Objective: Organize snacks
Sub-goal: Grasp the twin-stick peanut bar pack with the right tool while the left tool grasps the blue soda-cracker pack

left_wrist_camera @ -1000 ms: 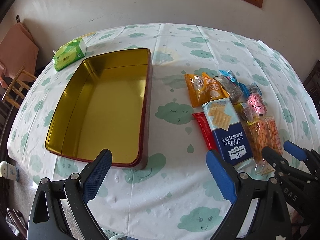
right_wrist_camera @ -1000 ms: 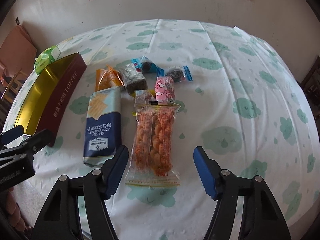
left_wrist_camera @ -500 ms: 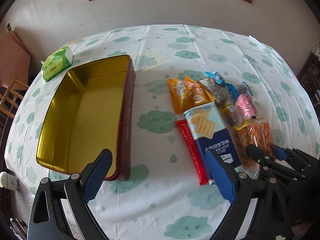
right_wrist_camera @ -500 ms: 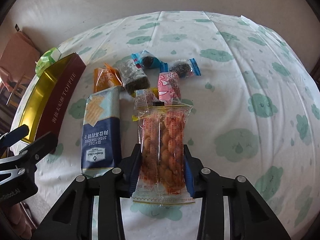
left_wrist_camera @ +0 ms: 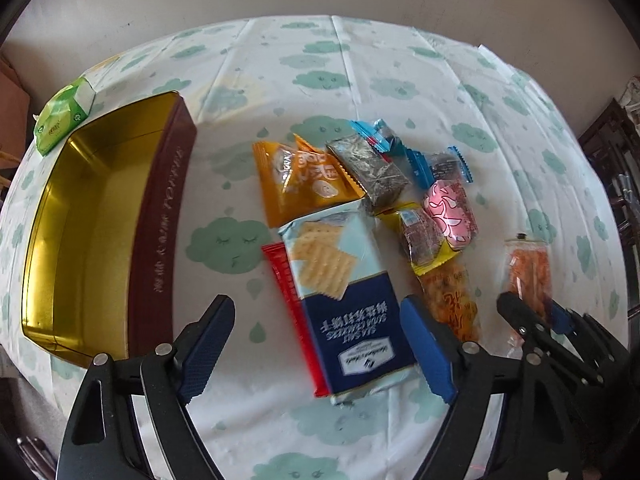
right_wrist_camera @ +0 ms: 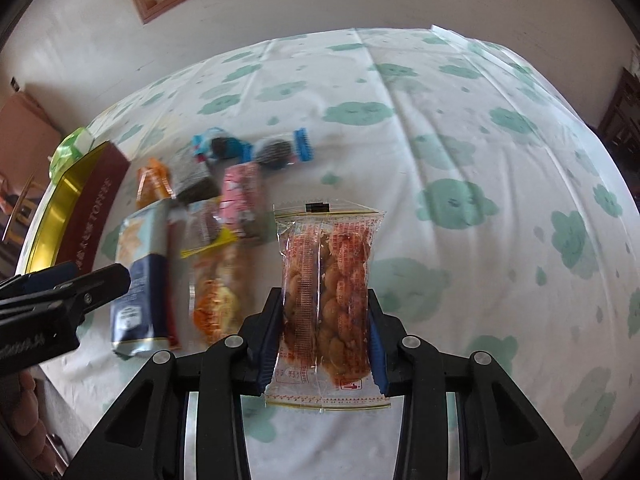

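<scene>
Right gripper [right_wrist_camera: 325, 322] fingers clamped on a clear bag of orange snacks [right_wrist_camera: 325, 280], lifted off the tabletop [right_wrist_camera: 460, 128]. Left gripper [left_wrist_camera: 320, 348] fingers apart and closing, straddling the blue cracker pack [left_wrist_camera: 344, 292] without touching it. Remaining snack packets [left_wrist_camera: 360, 176] clustered mid-tabletop. Gold tin [left_wrist_camera: 80, 216] sits open near the left edge, green tissue pack [left_wrist_camera: 62, 118] at its far corner.

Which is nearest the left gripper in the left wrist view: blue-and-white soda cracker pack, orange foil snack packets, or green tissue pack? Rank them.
1. Blue-and-white soda cracker pack, between the closing jaws of the left gripper.
2. Orange foil snack packets, just beyond it.
3. Green tissue pack, far left corner.
</scene>
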A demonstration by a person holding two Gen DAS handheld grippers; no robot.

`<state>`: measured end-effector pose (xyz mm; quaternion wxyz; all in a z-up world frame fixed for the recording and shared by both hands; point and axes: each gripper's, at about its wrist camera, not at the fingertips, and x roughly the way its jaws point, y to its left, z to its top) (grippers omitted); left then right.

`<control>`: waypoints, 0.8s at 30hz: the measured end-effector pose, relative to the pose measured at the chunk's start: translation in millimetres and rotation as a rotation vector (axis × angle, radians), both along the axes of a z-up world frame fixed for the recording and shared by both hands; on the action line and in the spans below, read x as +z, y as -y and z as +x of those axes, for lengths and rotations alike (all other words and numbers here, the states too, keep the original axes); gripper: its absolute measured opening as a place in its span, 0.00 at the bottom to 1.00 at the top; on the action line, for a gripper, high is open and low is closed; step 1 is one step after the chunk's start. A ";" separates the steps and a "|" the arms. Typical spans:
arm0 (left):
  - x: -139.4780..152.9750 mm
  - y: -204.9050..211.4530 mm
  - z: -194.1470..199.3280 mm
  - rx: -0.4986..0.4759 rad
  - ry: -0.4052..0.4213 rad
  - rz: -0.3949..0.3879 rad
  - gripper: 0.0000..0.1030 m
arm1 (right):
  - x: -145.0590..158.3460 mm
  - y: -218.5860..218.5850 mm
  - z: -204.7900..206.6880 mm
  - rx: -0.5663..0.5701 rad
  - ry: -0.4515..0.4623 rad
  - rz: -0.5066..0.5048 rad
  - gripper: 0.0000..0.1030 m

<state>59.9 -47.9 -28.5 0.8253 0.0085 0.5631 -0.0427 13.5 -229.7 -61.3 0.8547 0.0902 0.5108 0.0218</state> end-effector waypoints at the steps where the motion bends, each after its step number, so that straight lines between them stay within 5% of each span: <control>1: -2.5 3.5 2.7 0.004 -0.009 0.010 0.79 | -1.1 2.3 0.2 -0.004 -0.002 0.002 0.38; 8: -15.6 13.7 12.4 0.021 -0.051 0.041 0.76 | -7.0 10.6 1.6 -0.014 -0.009 0.018 0.38; 18: -26.5 -4.3 5.4 -0.003 -0.080 0.004 0.50 | -7.1 9.7 1.0 -0.016 -0.007 0.017 0.38; 24: -23.9 -9.5 -0.6 -0.041 -0.068 -0.023 0.45 | -7.3 7.3 0.7 -0.018 -0.007 -0.001 0.38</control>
